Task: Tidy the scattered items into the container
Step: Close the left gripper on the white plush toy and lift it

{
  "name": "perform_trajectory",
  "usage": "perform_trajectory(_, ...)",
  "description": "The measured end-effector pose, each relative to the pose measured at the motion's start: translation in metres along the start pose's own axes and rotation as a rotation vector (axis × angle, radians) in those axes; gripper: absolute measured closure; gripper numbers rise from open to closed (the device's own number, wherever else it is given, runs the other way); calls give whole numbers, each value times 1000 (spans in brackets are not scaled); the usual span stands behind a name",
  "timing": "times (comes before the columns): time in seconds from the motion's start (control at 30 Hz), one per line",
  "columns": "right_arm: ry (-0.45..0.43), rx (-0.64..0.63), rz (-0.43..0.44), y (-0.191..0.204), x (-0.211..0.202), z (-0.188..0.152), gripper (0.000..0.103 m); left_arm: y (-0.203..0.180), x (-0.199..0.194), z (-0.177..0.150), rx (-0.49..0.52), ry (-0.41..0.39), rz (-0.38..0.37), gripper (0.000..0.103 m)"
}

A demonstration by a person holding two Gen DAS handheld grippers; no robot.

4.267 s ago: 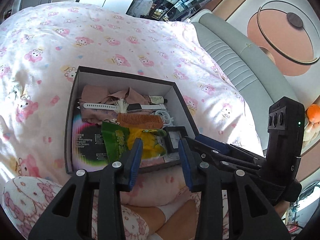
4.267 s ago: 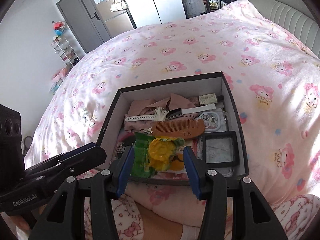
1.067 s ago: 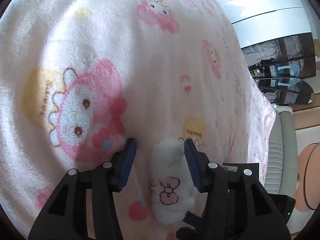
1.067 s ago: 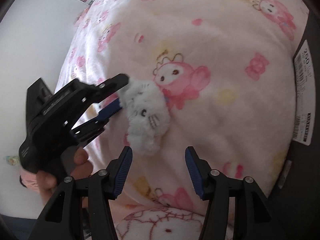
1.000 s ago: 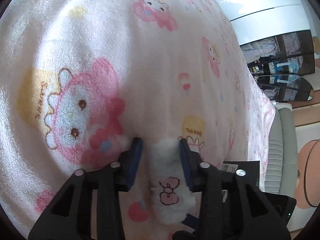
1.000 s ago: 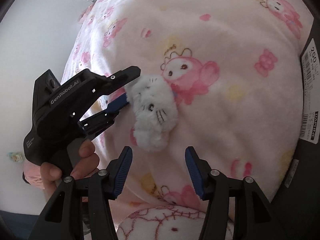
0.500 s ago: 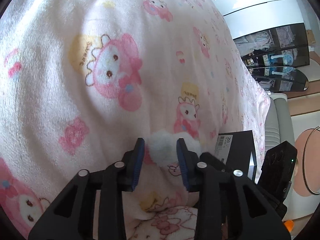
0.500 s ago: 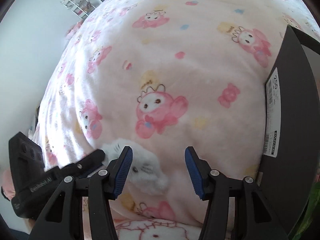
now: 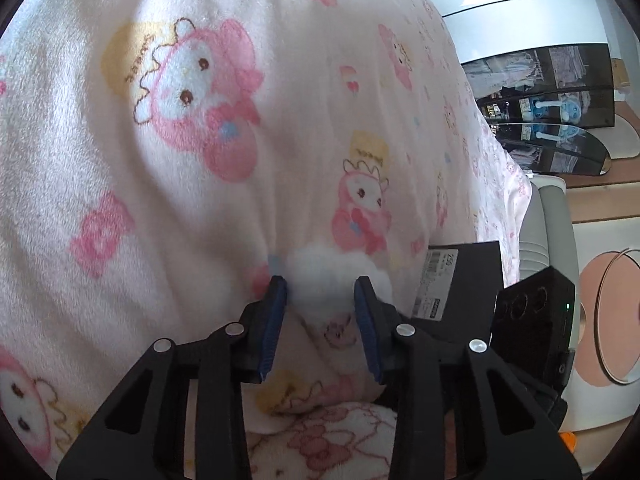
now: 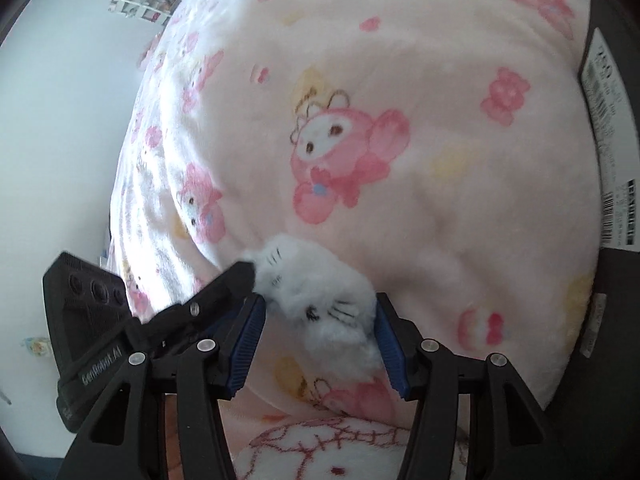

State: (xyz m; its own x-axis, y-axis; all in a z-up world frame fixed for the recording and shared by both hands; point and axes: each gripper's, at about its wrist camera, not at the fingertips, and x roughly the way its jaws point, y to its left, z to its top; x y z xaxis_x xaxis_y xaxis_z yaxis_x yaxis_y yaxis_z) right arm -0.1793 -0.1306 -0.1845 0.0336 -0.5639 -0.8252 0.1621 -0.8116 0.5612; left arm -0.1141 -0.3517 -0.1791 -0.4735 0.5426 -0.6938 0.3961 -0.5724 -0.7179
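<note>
A white fluffy cat plush [image 9: 332, 268] sits between the blue pads of my left gripper [image 9: 320, 282], just above the pink cartoon-print blanket [image 9: 192, 128]. The jaws are closing and the pads press into its fur. In the right wrist view the plush [image 10: 320, 300] also lies between the fingertips of my right gripper [image 10: 320, 300]. The left gripper [image 10: 250, 284] reaches it from the left. The right jaws stand wide; I cannot tell whether they touch the fur. The black box [image 9: 468, 280] lies just right of the plush; its inside is hidden.
The right gripper's black body [image 9: 532, 312] hangs close beside the box. The box's labelled side [image 10: 618, 288] fills the right edge of the right wrist view. A person's patterned pyjama leg [image 10: 340, 452] lies under both grippers. A grey padded headboard [image 9: 548, 216] stands beyond the bed.
The left gripper shut on the plush where it lay on the blanket and carried it toward the box. The right gripper swung over, and the plush now shows between its fingers.
</note>
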Motion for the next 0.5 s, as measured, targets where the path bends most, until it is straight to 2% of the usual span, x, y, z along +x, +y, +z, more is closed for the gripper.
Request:
perform_trajectory(0.07, -82, -10, -13, -1, -15, 2, 53, -2, -7, -1, 2, -6, -13, 69)
perform_trajectory(0.13, -112, -20, -50, -1, -23, 5, 53, -2, -10, 4, 14, -45, 16, 64)
perform_trajectory(0.2, -86, -26, -74, -1, -21, 6, 53, 1, -5, 14, 5, -56, 62, 62)
perform_trajectory(0.27, -32, -34, -57, -1, -13, 3, 53, 1, 4, 24, 25, -61, 43, 59)
perform_trajectory(0.37, 79, -53, -18, -2, 4, -6, 52, 2, 21, 30, 22, -25, 54, 60)
perform_trajectory(0.43, 102, -55, 29, -4, 12, -6, 52, 0, 25, 24, 33, -22, 42, 72)
perform_trajectory(0.5, 109, -42, 43, -7, 12, -5, 52, 1, 24, 15, 21, -23, 24, 72)
